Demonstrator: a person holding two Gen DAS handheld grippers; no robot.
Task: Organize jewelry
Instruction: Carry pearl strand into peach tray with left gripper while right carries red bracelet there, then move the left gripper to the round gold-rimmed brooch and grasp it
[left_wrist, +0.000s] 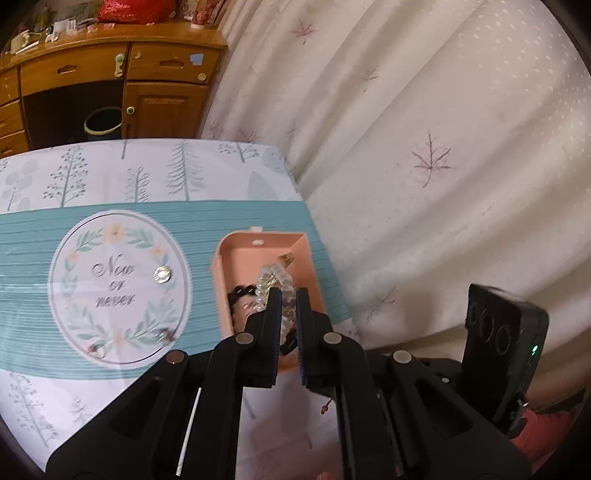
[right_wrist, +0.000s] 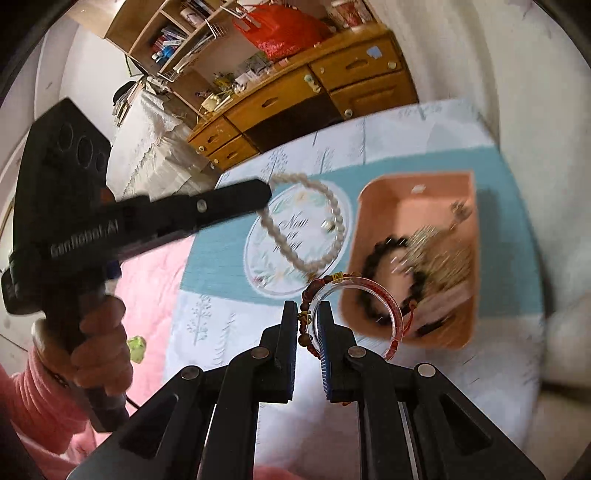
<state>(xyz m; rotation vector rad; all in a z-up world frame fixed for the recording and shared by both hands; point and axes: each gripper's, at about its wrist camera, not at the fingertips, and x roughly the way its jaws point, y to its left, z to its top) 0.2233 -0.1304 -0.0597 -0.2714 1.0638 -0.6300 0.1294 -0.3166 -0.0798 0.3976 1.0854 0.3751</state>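
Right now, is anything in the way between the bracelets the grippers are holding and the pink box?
Nothing visible blocks them. The left gripper dangles a pearl bracelet over the tablecloth, beside the open pink box. The right gripper pinches a clear bangle and a brown bead bracelet near the box's edge. The box already holds other jewelry.

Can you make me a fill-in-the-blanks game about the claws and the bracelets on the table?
1. The left claw holds a bracelet of pale ____.
2. The tray is ____ in colour.
3. The right claw grips a clear bangle tinted ____ on one side.
4. The oval on the tablecloth reads "Now or ____".

Missing words: beads; pink; red; never
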